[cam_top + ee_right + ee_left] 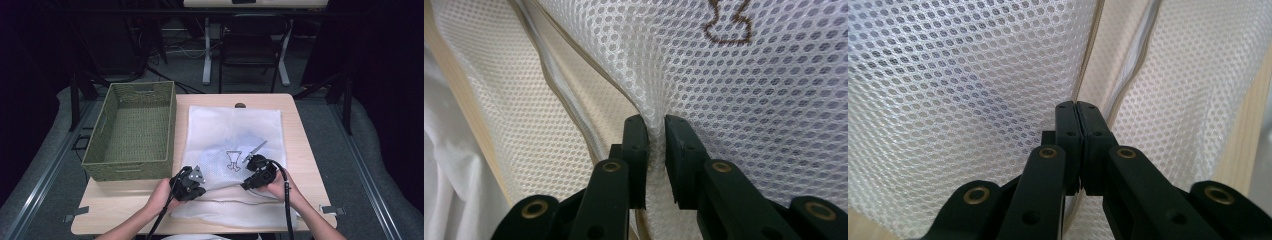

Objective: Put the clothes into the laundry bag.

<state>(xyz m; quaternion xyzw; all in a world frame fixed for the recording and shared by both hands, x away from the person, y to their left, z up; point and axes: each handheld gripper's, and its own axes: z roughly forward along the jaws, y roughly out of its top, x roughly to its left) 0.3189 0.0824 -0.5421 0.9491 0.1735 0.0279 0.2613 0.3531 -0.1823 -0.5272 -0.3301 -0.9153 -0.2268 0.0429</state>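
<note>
Mesh bag [232, 135] between 2 hand-held grippers

Both my hands low at the near edge, each gripper pinched tight.

My left hand [161, 196] wraps the left gripper [190, 181], grey plate on top, cable running back along my forearm; in the left gripper view its jaws [1078, 112] press flat together with a thin edge caught between them. My right hand [279, 189] holds the right gripper [257, 167], angled inward toward the left one, cable looping back over my wrist; in the right gripper view its jaws [656, 131] squeeze a bunched fold, a narrow gap between the pads [679, 145].
</note>
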